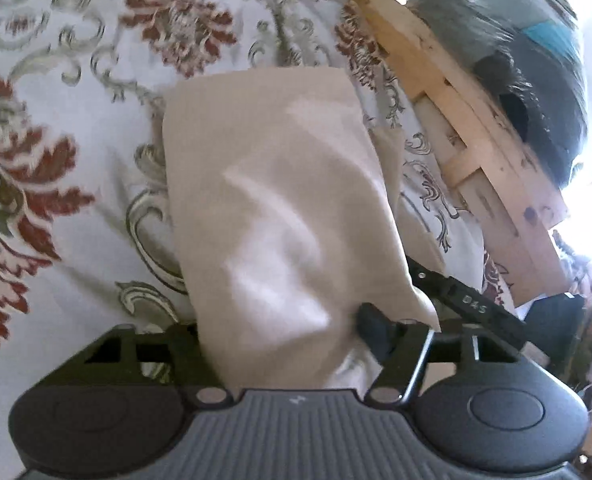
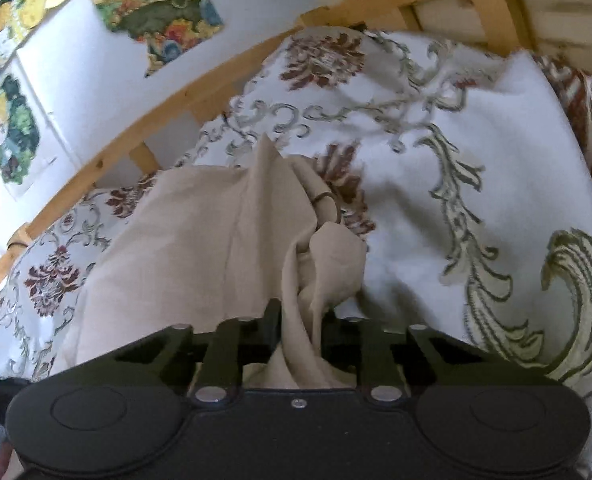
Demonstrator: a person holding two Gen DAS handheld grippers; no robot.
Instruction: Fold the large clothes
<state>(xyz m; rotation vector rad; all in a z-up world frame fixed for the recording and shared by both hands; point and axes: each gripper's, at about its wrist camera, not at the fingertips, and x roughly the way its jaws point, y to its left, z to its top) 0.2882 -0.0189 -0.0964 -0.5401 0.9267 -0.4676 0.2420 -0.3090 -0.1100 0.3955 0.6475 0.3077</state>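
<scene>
Beige garment [image 2: 200, 248] lies on the floral bedspread [image 2: 495, 184], one end bunched. Right gripper [image 2: 299, 320], jaws nearly closed, pinches that gathered fold, likely to carry it over. Left gripper [image 1: 296, 320] stands partly open around draped cloth; grip uncertain.

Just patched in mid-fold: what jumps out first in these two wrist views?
The beige cloth dominates both views, draped lengthwise over the floral bedspread. In the right wrist view, the right tongs pinch a gathered bunch of it. In the left wrist view it spills across the left tongs, hiding one finger. A wooden bed frame runs behind, with colourful pictures on the wall.
</scene>
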